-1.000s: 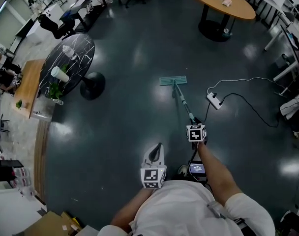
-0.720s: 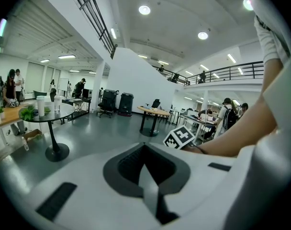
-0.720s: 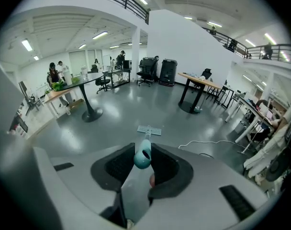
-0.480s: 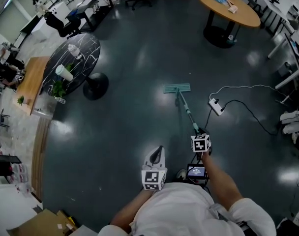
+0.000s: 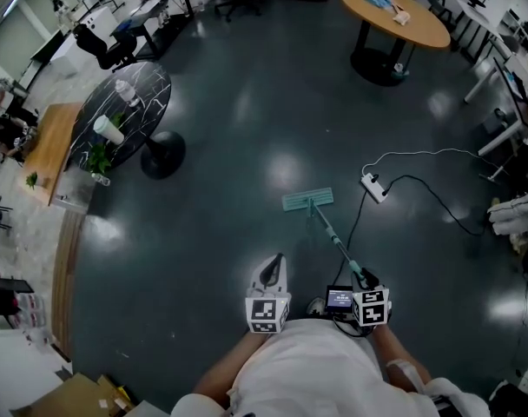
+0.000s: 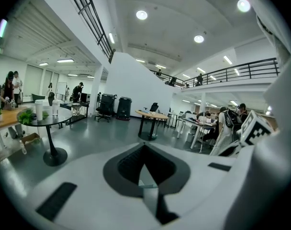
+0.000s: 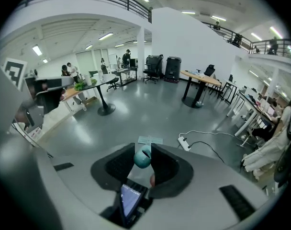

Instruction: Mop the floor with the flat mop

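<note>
The flat mop's teal head [image 5: 307,200] lies flat on the dark grey floor just ahead of me, and its thin handle [image 5: 333,241] slants back to my right side. My right gripper [image 5: 365,279] is shut on the handle's top end, close to my body. In the right gripper view the handle's rounded teal end [image 7: 142,159] sits between the jaws of the right gripper [image 7: 143,152], with the mop head [image 7: 150,140] beyond. My left gripper [image 5: 276,261] hangs at my front left, shut and empty; the left gripper [image 6: 144,164] points across the room.
A white power strip [image 5: 373,186] with white and black cables lies on the floor just right of the mop head. A black marble round table [image 5: 125,111] stands at the left and a round wooden table [image 5: 394,7] at the far right. Cardboard boxes [image 5: 82,398] sit bottom left.
The mop head has slid back over the floor toward me, past the power strip. My right gripper has drawn in close to my body with the handle. The left gripper has hardly moved.
</note>
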A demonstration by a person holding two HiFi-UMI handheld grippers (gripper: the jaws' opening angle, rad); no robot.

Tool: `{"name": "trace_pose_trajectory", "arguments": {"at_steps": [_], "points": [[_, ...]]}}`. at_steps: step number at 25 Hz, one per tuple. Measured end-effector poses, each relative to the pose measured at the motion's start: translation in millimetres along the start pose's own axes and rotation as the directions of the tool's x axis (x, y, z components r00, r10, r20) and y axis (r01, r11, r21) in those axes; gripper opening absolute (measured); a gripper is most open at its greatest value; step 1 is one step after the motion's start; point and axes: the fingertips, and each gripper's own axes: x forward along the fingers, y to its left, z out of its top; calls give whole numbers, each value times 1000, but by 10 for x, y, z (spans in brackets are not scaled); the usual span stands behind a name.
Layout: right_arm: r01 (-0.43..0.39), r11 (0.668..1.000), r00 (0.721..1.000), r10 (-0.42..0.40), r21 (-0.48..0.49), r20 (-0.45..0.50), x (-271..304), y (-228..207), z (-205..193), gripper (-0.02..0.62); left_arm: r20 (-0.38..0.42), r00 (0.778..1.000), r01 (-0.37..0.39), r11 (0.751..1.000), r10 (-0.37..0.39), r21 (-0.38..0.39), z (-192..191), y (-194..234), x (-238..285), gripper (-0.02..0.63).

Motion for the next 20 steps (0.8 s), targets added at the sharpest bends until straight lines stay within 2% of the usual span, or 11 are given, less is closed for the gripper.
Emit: {"name": "trace_pose_trajectory", "arguments": {"at_steps": [20], "points": [[-6, 999, 1000, 4, 51, 29, -88, 191, -72, 110, 21, 999, 24, 1000, -24, 15, 41, -83, -47, 5]]}}
